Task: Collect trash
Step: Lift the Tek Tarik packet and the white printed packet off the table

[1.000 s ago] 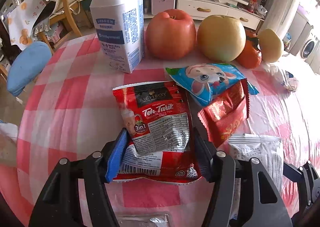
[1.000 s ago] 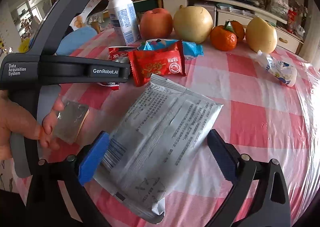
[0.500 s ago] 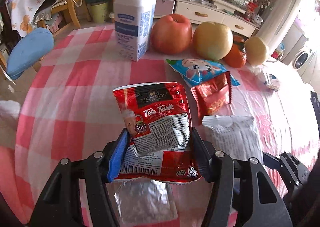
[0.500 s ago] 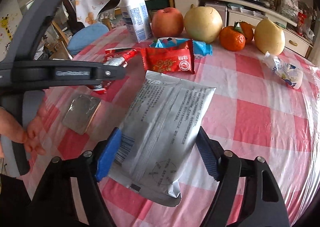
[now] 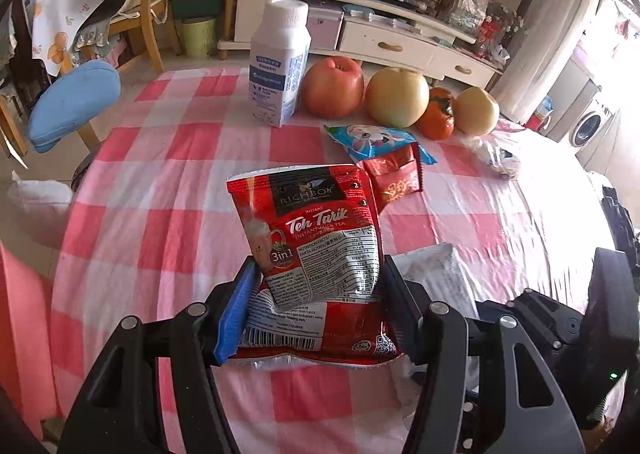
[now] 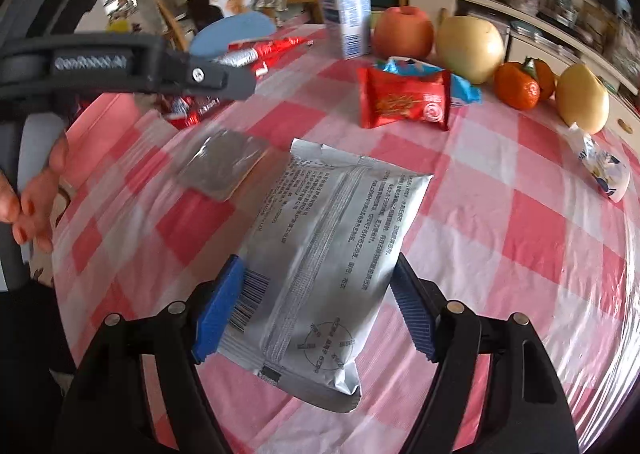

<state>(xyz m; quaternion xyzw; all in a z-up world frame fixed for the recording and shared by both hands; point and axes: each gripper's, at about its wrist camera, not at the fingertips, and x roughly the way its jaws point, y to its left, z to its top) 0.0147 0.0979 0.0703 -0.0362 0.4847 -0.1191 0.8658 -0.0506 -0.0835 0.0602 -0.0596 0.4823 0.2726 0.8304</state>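
Left gripper jaws clamped on red tea sachet, pads pressed to both its lower edges, sachet lifted off checked surface, top edge pointing away from camera. Right gripper jaws part closed, pads against both sides of silver packet; lower end of packet between pads, rest sticking forward over surface. Small grey foil wrapper lay flat just left of silver packet. Red snack wrapper and blue wrapper lay near fruit, ungripped.
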